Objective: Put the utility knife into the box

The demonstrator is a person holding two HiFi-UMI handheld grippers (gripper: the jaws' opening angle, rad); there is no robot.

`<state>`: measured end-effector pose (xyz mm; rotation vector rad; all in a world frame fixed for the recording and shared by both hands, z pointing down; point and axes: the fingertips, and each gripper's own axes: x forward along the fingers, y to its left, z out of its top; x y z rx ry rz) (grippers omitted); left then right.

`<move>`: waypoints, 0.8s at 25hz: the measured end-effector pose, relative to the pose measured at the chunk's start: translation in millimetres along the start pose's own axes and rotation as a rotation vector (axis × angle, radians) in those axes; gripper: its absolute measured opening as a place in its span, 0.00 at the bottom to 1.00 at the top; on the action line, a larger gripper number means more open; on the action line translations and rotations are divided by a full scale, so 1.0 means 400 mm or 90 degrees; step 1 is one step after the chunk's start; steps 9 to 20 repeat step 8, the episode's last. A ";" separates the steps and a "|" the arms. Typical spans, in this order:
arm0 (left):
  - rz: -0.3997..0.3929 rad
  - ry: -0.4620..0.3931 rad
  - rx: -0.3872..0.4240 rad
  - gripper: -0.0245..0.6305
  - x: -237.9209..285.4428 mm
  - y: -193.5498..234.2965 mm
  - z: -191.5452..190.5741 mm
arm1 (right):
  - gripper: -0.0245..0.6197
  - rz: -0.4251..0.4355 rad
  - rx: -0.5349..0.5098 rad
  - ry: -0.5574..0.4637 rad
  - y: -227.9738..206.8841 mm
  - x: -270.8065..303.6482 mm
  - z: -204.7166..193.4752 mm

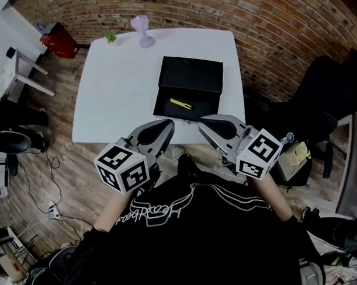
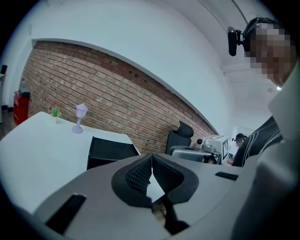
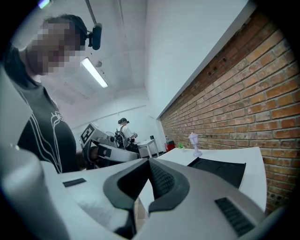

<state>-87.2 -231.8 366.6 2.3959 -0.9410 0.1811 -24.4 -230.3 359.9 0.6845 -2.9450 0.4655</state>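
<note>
A yellow utility knife (image 1: 180, 104) lies inside the open black box (image 1: 191, 74) on the white table (image 1: 118, 88). The box's lid stands raised at the far side. Both grippers hover at the table's near edge, short of the box and close to my chest. My left gripper (image 1: 166, 125) is shut with nothing between its pads (image 2: 140, 173). My right gripper (image 1: 203, 122) is also shut and empty. In the left gripper view the box (image 2: 110, 150) shows beyond the left gripper (image 2: 152, 157). In the right gripper view the right gripper (image 3: 149, 164) points past the box (image 3: 220, 169). The knife is hidden in both gripper views.
A lilac goblet (image 1: 141, 30) and a small green plant (image 1: 110, 37) stand at the table's far edge. A red bin (image 1: 59, 40) sits on the floor at far left. A black chair (image 1: 329, 110) is at the right. Cables (image 1: 46, 202) lie on the floor at left.
</note>
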 end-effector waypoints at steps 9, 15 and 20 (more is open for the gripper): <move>0.006 0.009 -0.008 0.09 0.037 0.035 0.010 | 0.04 0.004 -0.004 0.013 -0.048 0.021 0.004; 0.006 0.009 -0.008 0.09 0.037 0.035 0.010 | 0.04 0.004 -0.004 0.013 -0.048 0.021 0.004; 0.006 0.009 -0.008 0.09 0.037 0.035 0.010 | 0.04 0.004 -0.004 0.013 -0.048 0.021 0.004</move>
